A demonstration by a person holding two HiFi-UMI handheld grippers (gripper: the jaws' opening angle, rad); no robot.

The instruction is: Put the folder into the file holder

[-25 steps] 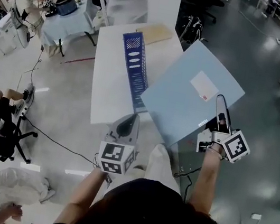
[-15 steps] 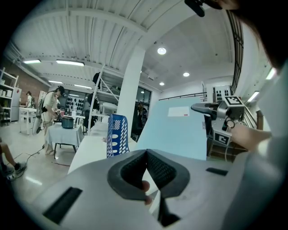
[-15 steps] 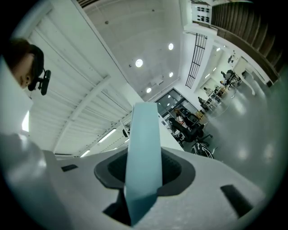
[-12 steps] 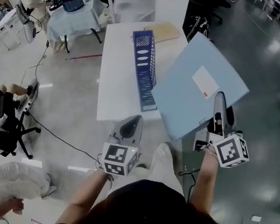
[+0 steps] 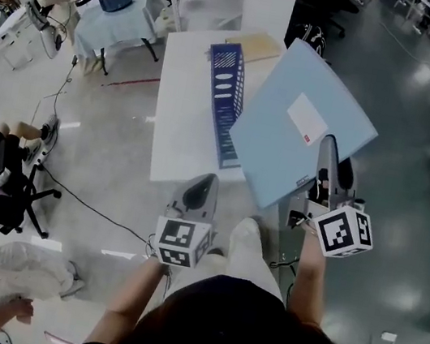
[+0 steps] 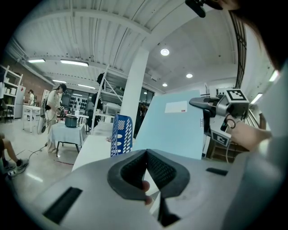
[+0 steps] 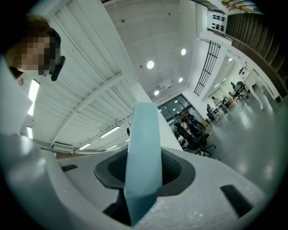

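1. Right gripper (image 5: 328, 150) — jaws clamped on one edge of the light-blue folder (image 5: 277, 149); the edge shows end-on between them in the right gripper view.
2. Folder held in the air, tilted, white label (image 5: 307, 119) facing up; just right of the blue file holder (image 5: 222, 94), not inside it.
3. File holder upright on the white table (image 5: 177, 131).
4. Left gripper (image 5: 206, 184) — jaws closed tip to tip, holding nothing; low, off the table's near edge.
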